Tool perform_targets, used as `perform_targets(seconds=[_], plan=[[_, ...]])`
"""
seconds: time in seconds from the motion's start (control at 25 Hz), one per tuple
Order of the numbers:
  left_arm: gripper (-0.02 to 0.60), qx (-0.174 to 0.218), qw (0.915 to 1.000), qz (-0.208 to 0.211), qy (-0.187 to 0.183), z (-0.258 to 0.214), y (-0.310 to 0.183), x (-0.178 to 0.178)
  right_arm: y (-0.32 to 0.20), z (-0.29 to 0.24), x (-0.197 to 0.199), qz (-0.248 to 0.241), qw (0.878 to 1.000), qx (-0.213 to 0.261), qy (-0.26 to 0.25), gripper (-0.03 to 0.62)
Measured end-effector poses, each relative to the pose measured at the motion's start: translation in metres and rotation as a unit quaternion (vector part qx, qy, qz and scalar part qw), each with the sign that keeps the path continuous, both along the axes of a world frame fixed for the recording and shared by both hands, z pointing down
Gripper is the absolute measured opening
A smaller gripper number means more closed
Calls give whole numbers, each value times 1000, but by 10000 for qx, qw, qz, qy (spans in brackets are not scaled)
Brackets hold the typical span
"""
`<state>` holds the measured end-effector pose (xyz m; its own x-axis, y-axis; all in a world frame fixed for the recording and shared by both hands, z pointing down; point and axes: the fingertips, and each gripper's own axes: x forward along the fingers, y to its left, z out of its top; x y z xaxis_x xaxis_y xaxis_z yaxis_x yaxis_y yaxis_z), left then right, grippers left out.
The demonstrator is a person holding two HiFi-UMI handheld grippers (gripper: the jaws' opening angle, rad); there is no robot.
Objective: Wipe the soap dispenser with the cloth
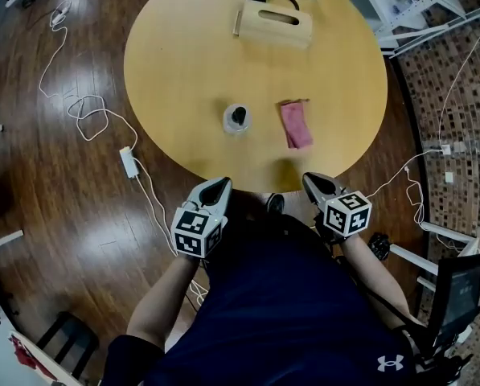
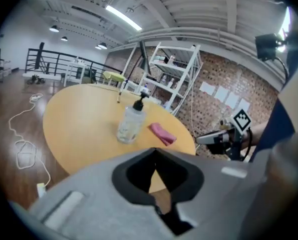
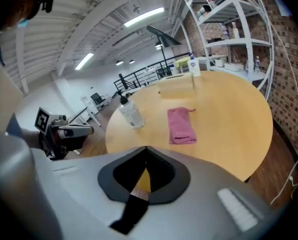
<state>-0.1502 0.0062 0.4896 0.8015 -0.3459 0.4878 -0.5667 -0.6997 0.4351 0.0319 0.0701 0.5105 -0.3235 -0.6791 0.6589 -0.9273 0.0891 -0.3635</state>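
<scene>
Before me, the round pale wooden table (image 1: 183,71) looks smooth and matt. The clear plastic soap dispenser (image 1: 237,119) glints a little. The folded pink cloth (image 1: 296,124) seems soft, perhaps microfibre. The dark wooden floor (image 1: 55,215) gleams glossy.

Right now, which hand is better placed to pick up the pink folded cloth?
Probably right: the right tool sits nearest the pink folded cloth; the left tool lines up with the clear plastic soap dispenser.

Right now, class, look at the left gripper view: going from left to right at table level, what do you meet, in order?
white cable on the floor → soap dispenser → pink cloth → right claw
</scene>
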Motion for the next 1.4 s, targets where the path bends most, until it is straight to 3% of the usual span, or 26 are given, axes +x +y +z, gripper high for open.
perform_targets(seconds=[0.16,0.24,0.4,0.6,0.72,0.96,1.12,1.4], plan=[[2,904,9953,296,-193,-31,20,26,-1,-31,-26,-354,9968,722,-25,9],[2,1115,9933,273,-157,-54,31,35,-2,-51,-33,-435,9930,1088,-159,9],[2,1055,9944,35,32,-92,73,51,28,-102,-32,-619,9813,1789,-346,9],[2,1032,9933,-497,138,-105,140,78,92,-150,-4,-642,9676,2409,-412,9],[3,1189,9908,-644,42,-114,170,83,113,-162,16,-441,9606,2739,-172,9],[3,1675,9816,-911,55,-138,196,72,144,-161,34,174,9592,2812,216,9],[3,1843,9812,-551,136,-142,209,72,156,-161,10,9,9603,2778,242,11],[3,1694,9832,-600,318,-131,223,35,173,-159,-42,-301,9599,2726,585,9]])
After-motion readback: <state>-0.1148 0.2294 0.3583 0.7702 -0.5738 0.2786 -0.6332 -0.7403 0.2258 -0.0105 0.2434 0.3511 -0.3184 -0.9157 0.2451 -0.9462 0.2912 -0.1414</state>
